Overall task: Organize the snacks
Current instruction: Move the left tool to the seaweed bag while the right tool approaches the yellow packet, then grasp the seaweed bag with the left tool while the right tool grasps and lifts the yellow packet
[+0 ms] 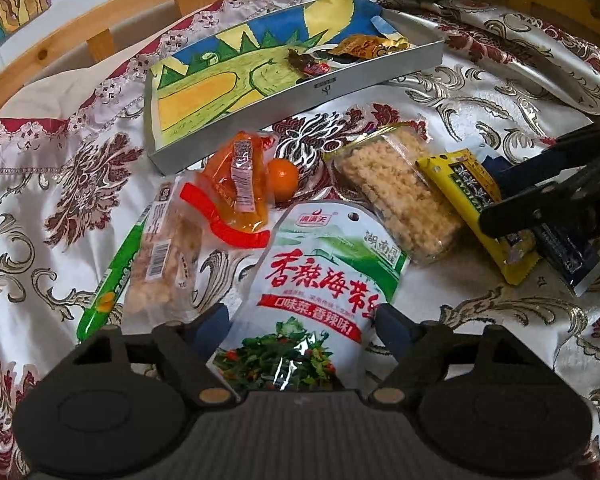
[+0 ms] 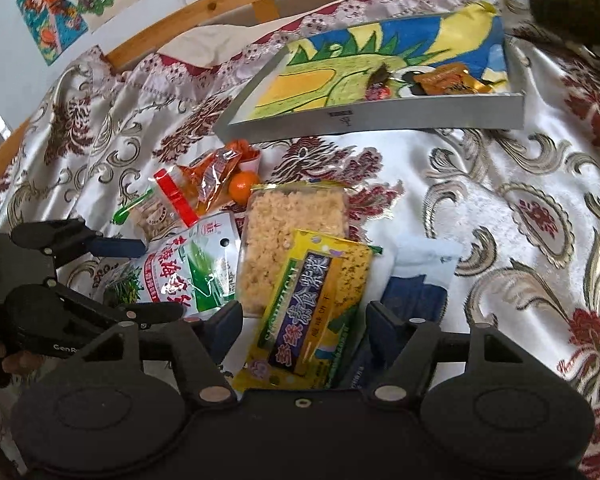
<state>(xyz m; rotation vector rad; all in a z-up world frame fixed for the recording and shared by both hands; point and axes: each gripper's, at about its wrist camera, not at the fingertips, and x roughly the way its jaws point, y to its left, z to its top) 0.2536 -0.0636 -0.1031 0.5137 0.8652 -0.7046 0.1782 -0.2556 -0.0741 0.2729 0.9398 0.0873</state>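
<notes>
So the whole thing happens on a bed (image 1: 480, 128) with a shiny patterned cover, and the goal is a shallow grey tray (image 1: 300, 92) with a kid's drawing lining the bottom. It sits at the far side, past the pile, and already has a couple of small wrapped snacks in its right end. Loads of free space on the left of it.

How I'd do this step: both grippers are lined up for a pick at once, so close on the flat middle of each bag, not the crinkly edge seal, and lift straight up before swinging toward the tray. The cover is slippery, so my guess is a bag slides if you nudge it sideways first.

Left gripper (image 1: 304, 320): jaws apart, straddling the lower half of the seaweed bag (image 1: 324, 280), the white and green pouch. The right pad looks right at the bag's edge, the left one is just beside it, not squeezing as far as I can tell.

Right gripper (image 2: 304, 320): also apart, with the yellow pack (image 2: 312, 312) lying between the fingers, clear gap on the left side. A dark blue packet (image 2: 416, 296) sits just under the right finger, so watch you don't grab both.

Smaller stuff waiting behind: the rice cracker pack (image 1: 396, 200), an orange packet (image 1: 240, 180), and a little orange (image 1: 283, 174) touching it.
</notes>
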